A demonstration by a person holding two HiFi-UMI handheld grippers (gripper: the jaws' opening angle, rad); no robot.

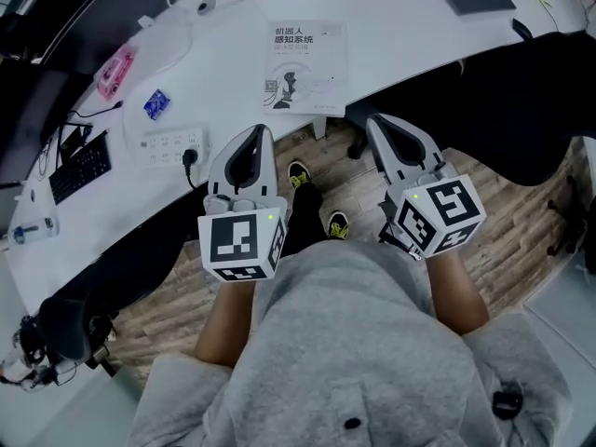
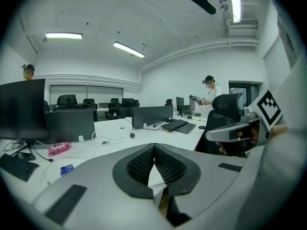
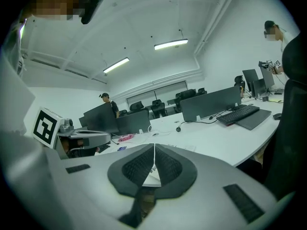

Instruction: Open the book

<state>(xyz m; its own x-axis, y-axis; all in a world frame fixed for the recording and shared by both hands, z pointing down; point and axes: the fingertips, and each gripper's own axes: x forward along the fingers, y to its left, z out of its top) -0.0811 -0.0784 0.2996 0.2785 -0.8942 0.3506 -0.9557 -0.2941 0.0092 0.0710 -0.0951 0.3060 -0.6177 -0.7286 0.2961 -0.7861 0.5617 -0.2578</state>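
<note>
Book (image 1: pixel 305 65) untouched; left claw (image 2: pixel 154 150), right claw (image 3: pixel 154 150) both tight together, empty.

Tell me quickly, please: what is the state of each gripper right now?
Left gripper: jaws closed, holding nothing.
Right gripper: jaws closed, holding nothing.

- Lighting: bright and even, supplied by ceiling strip lights (image 2: pixel 128 49); the nearest strip (image 2: pixel 235 4) is blown out to white.
- White tabletop (image 1: pixel 233 54) reads very bright in the head view, with no hard shadows on it.
- Focus: the book (image 1: pixel 307 63) title is legible.
- Both gripper views: strong fisheye curvature and black vignetting at the corners.
</note>
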